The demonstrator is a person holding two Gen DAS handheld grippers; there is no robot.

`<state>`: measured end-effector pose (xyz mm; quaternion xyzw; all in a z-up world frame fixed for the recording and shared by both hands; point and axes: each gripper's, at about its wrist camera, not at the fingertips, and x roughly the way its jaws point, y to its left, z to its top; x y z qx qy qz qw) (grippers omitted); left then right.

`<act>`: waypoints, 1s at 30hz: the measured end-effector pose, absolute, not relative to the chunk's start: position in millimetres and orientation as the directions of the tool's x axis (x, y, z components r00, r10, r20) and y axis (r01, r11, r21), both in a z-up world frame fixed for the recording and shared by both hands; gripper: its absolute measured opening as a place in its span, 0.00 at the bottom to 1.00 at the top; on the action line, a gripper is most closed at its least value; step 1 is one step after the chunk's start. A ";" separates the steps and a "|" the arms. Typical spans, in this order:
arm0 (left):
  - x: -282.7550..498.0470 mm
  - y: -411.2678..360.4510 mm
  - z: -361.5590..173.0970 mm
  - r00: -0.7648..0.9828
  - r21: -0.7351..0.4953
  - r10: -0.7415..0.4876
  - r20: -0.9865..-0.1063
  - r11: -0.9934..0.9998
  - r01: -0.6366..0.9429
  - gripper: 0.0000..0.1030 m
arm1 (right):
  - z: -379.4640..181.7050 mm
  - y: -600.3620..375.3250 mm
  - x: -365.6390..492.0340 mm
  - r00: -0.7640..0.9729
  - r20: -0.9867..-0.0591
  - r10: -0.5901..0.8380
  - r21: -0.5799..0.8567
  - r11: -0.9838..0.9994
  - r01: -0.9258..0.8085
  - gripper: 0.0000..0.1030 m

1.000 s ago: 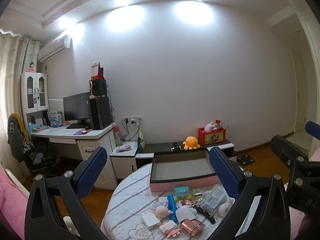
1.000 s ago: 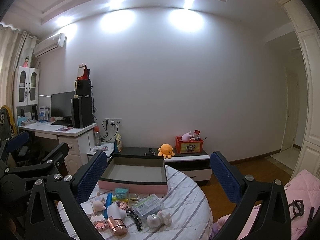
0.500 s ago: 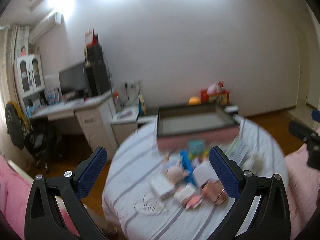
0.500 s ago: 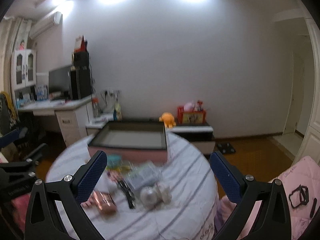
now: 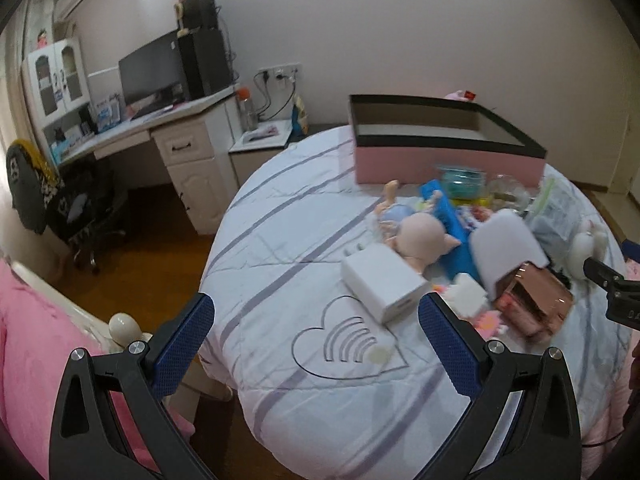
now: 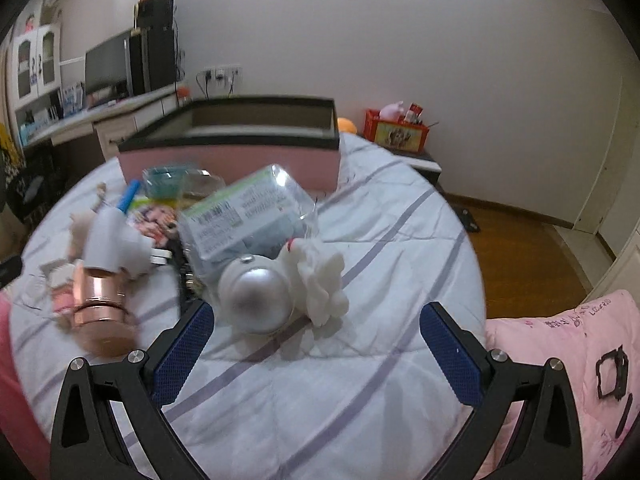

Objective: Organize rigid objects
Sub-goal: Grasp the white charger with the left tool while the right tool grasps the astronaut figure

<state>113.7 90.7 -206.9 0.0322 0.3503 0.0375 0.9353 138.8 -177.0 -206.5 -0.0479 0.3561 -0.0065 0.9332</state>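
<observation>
A pink box with a black rim point(image 5: 448, 160) point(image 6: 232, 160) stands open at the far side of a round table point(image 5: 280, 240). In front of it lies a pile of small items: a white charger block point(image 5: 382, 284), a pink doll point(image 5: 420, 236), a blue comb point(image 5: 448, 220), a rose-gold bottle point(image 6: 100, 300) point(image 5: 532, 300), a silver ball with a white toy point(image 6: 256, 296), a clear plastic case point(image 6: 244, 216). My left gripper point(image 5: 316, 340) is open and empty above the table's near edge. My right gripper point(image 6: 316, 348) is open and empty just short of the silver ball.
A white desk with a monitor point(image 5: 148, 72) and a black chair point(image 5: 60, 204) stand at the left. Pink bedding point(image 6: 560, 360) lies at the right and at the lower left point(image 5: 24, 360). A low cabinet with a red crate point(image 6: 396, 132) is behind the table.
Both grippers have tilted down and moved in toward the table; the pile of items now looks larger and closer. Both stay open and empty.
</observation>
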 end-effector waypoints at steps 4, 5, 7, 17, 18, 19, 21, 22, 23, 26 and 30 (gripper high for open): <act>125.9 93.0 -213.9 0.736 0.054 0.071 -0.673 0.997 -0.046 1.00 | -215.8 -175.5 153.1 0.729 -0.684 -0.005 -0.088 0.993 -0.076 1.00; 128.3 93.3 -215.4 0.732 0.053 0.069 -0.678 0.998 -0.045 1.00 | -217.1 -175.4 156.3 0.727 -0.687 0.002 -0.091 0.992 -0.089 1.00; 135.0 91.5 -219.2 0.721 0.052 0.065 -0.690 0.998 -0.039 1.00 | -219.1 -176.5 159.4 0.725 -0.688 0.028 -0.076 0.991 -0.110 0.96; 155.9 76.7 -230.8 0.698 0.020 0.029 -0.715 1.000 -0.021 1.00 | -226.1 -189.1 168.6 0.704 -0.702 0.109 0.024 0.991 -0.130 0.71; 156.6 77.0 -231.1 0.697 0.019 0.029 -0.716 1.000 -0.022 1.00 | -225.9 -188.2 168.6 0.705 -0.702 0.106 0.019 0.991 -0.130 0.71; 156.7 77.6 -231.1 0.698 0.021 0.028 -0.716 1.000 -0.018 1.00 | -226.4 -188.0 169.0 0.702 -0.704 0.102 0.015 0.992 -0.129 0.71; 156.4 80.7 -232.1 0.694 0.025 0.021 -0.720 1.000 -0.005 1.00 | -226.7 -188.2 170.1 0.703 -0.705 0.099 0.011 0.992 -0.128 0.71; 155.5 84.3 -232.1 0.693 0.020 0.017 -0.721 1.000 -0.003 1.00 | -226.7 -187.5 170.0 0.702 -0.705 0.096 0.009 0.992 -0.127 0.71; 154.4 88.6 -232.5 0.691 0.017 0.016 -0.723 1.000 -0.006 1.00 | -227.3 -188.6 172.0 0.702 -0.706 0.094 0.006 0.992 -0.127 0.71; 150.3 102.5 -235.2 0.675 0.035 0.054 -0.736 0.999 -0.041 1.00 | -227.7 -187.0 172.0 0.702 -0.707 0.084 -0.005 0.992 -0.123 0.71; 151.9 113.2 -236.6 0.674 -0.016 0.027 -0.738 0.998 -0.057 1.00 | -228.2 -185.1 171.7 0.702 -0.708 0.072 -0.016 0.993 -0.117 0.71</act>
